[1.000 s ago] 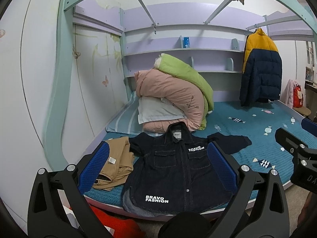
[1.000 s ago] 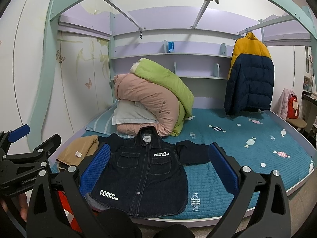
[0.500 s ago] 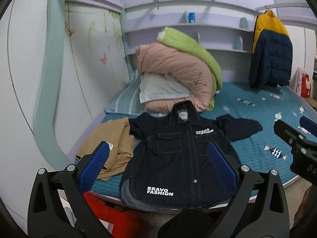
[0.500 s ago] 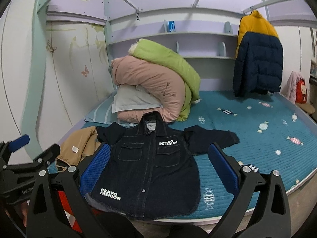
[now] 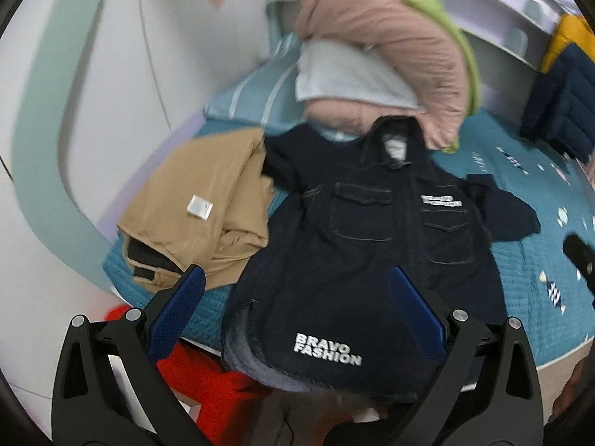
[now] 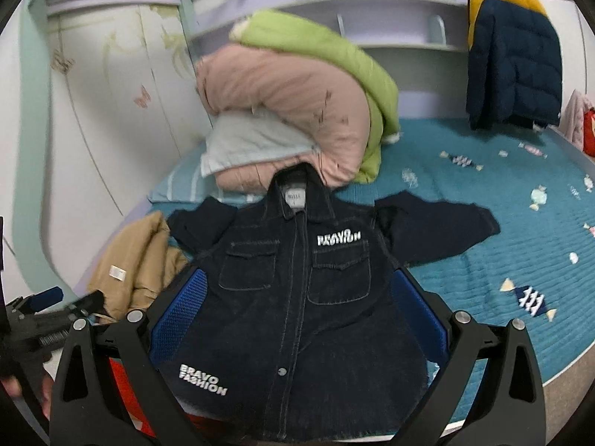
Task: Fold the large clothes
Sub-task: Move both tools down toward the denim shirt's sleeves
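In the left wrist view the left tool [image 5: 295, 310] is hanging spread and empty just over the hem of the dark denim jacket [image 5: 372, 252], which is lying face up on the bed [image 5: 539, 297], collar pointing away, hem at the near edge; the tan garment [image 5: 208, 204] is lying beside it. In the right wrist view the right tool [image 6: 297, 310] is hovering equally spread and empty over the jacket's lower half, so both are sitting about equally near the hem.

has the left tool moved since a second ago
Yes. The left tool has come closer to the dark jacket on the bed and tipped downward, jaws still open.
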Demonstrator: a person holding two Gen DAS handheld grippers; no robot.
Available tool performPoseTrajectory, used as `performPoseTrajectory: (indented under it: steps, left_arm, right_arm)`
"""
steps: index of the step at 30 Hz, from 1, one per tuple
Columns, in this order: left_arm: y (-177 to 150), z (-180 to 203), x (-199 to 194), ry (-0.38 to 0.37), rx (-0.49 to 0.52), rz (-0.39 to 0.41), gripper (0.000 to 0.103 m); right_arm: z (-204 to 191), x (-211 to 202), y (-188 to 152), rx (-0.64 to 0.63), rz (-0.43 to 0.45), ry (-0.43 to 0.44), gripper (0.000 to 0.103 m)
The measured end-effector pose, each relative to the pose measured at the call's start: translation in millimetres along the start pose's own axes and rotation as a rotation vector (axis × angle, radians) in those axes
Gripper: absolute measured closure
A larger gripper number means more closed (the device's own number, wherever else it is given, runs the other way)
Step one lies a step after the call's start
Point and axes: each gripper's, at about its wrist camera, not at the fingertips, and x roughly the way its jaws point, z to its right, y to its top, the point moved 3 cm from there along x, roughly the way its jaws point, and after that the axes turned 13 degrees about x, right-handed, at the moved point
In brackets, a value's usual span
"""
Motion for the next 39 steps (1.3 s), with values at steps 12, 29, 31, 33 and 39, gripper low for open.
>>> performPoseTrajectory:
  steps: [12,29,31,33,39]
  left_arm:
    - [94,-89,138,-0.046,-0.136,-0.061,0.005]
    - [155,-196,358,0.044,-0.427,-0.372,0.005]
    - [151,-197,369,0.037,-0.436,-0.369,0.005]
    - [149,-195,385,0.029,-0.427,-0.397,0.005]
    - [146,-183,417,0.031,-0.373,-0.438,0.005]
  right_arm:
    - [23,127,2,0.067,-0.084,-0.023,0.007]
    - [32,216,0,0.054,-0.093,-0.032,0.007]
    - [37,220,0,0.073,-0.101,-0.038,0.007]
    - [42,222,1,0.089,-0.105,-0.049,0.008]
    - [53,230,-1,0.113,-0.122,-0.084,0.007]
